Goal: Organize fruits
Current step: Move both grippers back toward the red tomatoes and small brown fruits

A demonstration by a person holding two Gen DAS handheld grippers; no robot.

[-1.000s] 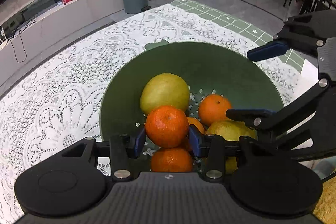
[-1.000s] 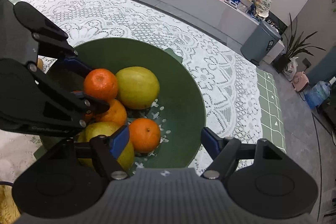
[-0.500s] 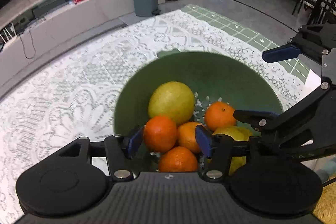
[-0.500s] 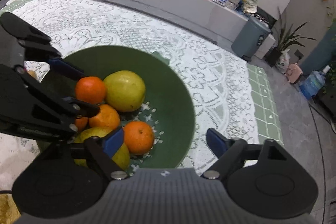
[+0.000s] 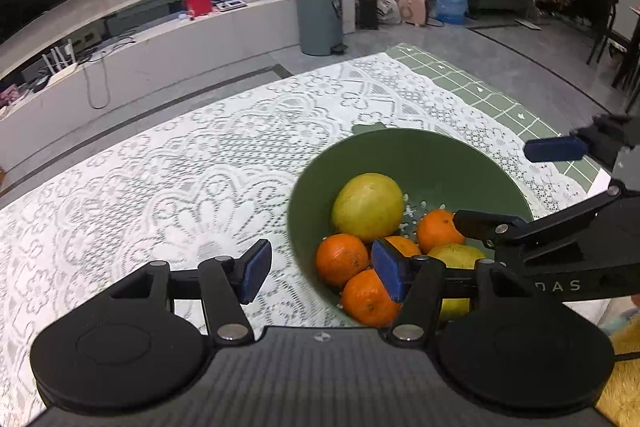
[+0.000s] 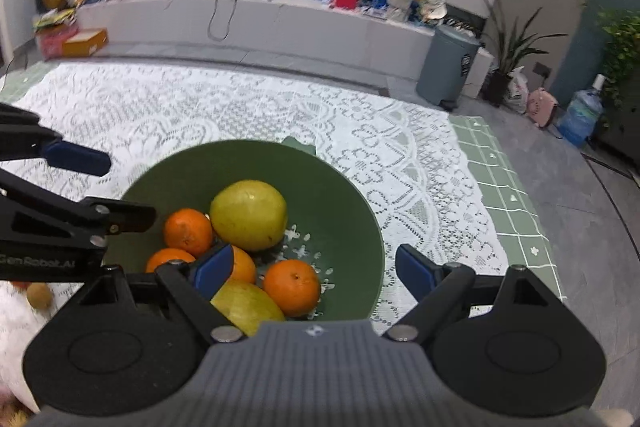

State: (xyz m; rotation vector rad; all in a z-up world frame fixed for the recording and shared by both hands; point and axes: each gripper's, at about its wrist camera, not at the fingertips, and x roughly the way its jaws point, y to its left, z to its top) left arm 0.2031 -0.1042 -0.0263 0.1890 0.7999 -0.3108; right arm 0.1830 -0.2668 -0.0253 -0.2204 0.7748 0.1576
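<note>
Green bowl (image 5: 432, 155) holds four oranges and two yellow-green fruits. Left gripper (image 5: 320, 273) wide, empty, just beside bowl's rim. Right gripper (image 6: 312, 269) wide, empty, over bowl's near edge.

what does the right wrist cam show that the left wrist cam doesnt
Only the right wrist view: a small brownish fruit outside the bowl at the left edge, and an orange box on the floor.

Only the left wrist view: dark chairs at the far right.

Both: the green bowl of oranges and yellow-green fruit, the lace cloth, both open grippers, the grey bin.
</note>
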